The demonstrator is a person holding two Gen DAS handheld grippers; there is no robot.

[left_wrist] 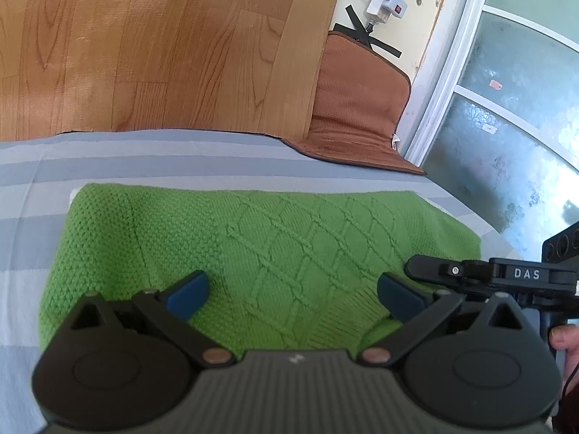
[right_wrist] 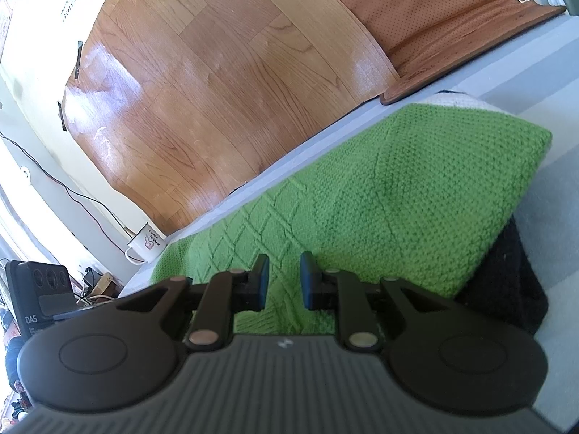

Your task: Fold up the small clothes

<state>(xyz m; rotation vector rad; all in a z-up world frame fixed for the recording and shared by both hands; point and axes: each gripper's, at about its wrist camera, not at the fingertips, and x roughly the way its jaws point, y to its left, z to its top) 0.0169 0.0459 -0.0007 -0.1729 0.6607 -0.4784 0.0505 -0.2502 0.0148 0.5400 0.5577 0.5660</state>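
We find the green knit sweater (left_wrist: 253,249) lying in a neat folded rectangle on the striped bed (left_wrist: 144,159). Left gripper (left_wrist: 293,294) fingers wide apart, right gripper (right_wrist: 284,282) fingers narrowly apart; both empty. We judge folding nearly complete.

Brown mat (left_wrist: 358,108) on wood floor (left_wrist: 144,36); mug (right_wrist: 146,246).

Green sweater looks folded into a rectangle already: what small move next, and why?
Probably lower the open left gripper onto the green sweater near hem and pinch it for another fold. Both grippers hover above it, and the right gripper holds nothing.
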